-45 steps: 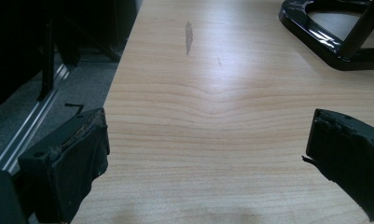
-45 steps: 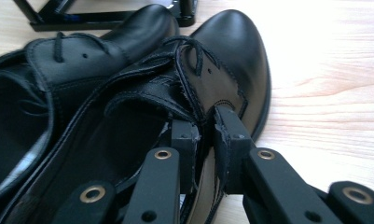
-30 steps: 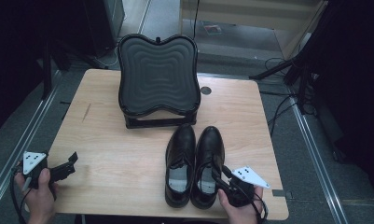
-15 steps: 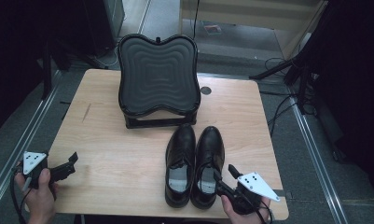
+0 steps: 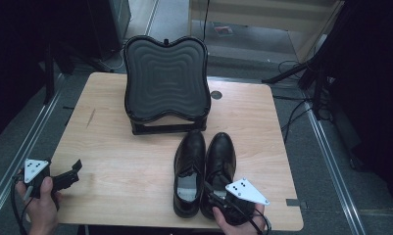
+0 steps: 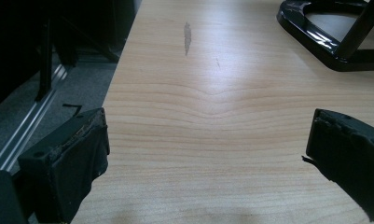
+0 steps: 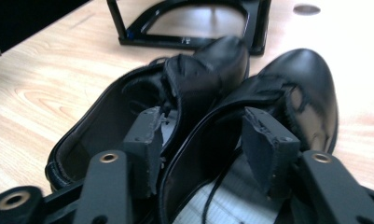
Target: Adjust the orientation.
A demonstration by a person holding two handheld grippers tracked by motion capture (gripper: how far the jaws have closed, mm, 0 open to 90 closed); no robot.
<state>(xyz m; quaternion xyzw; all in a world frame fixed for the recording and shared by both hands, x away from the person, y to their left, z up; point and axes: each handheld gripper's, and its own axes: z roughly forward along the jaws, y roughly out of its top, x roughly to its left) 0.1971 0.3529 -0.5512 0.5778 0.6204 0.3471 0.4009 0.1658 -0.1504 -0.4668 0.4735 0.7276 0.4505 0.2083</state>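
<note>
Jaws half-open over right shoe [image 7: 287, 98], closing

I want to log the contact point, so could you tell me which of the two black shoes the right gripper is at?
The right shoe, on the table's right. The right gripper is at its heel opening; the left shoe lies beside it.

On the table [image 5: 115, 147] a footrest [image 5: 165, 83] stands at the middle of the far edge. Just before it, 2 shoes [image 5: 204, 174] lie side by side — touching, toes toward the footrest, heels at the near edge, right of the middle. A round hole [image 5: 215, 95] sits right of the footrest.
</note>
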